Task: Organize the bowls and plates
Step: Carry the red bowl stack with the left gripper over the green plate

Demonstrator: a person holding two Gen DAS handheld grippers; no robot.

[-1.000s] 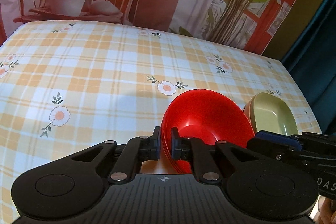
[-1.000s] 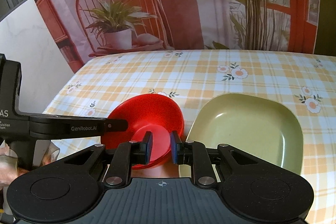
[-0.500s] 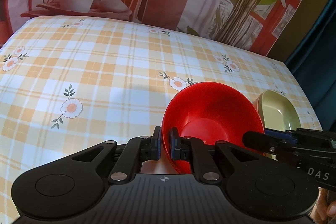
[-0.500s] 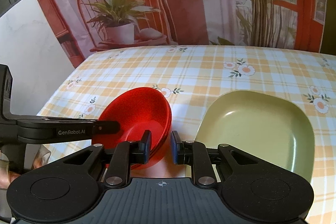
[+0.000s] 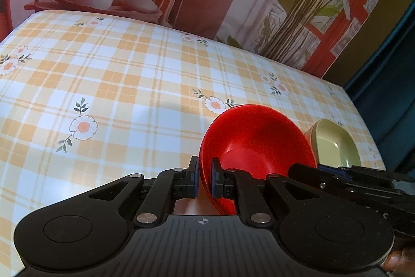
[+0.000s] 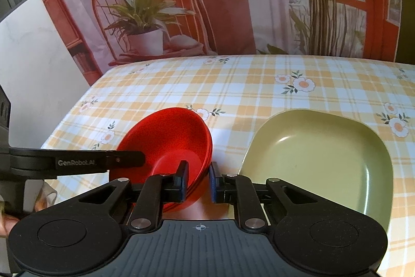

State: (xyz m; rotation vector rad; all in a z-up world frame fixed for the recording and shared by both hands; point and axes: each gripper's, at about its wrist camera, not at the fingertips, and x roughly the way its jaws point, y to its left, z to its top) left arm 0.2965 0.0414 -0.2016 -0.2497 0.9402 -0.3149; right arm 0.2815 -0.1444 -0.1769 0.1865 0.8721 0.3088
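Left tongs (image 5: 203, 179) clamped on the red bowls' (image 5: 256, 144) rim; right tongs (image 6: 198, 182) closing around their other rim, green plate (image 6: 319, 157) just beside, near the bench's (image 6: 233, 85) front edge.

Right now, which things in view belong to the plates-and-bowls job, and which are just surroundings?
Job:
- red bowls, a nested stack; left gripper shut on the rim, right gripper's jaws closing around the other side
- green plate, flat on the table

Surroundings:
- checked floral tablecloth
- printed plant-and-chair backdrop
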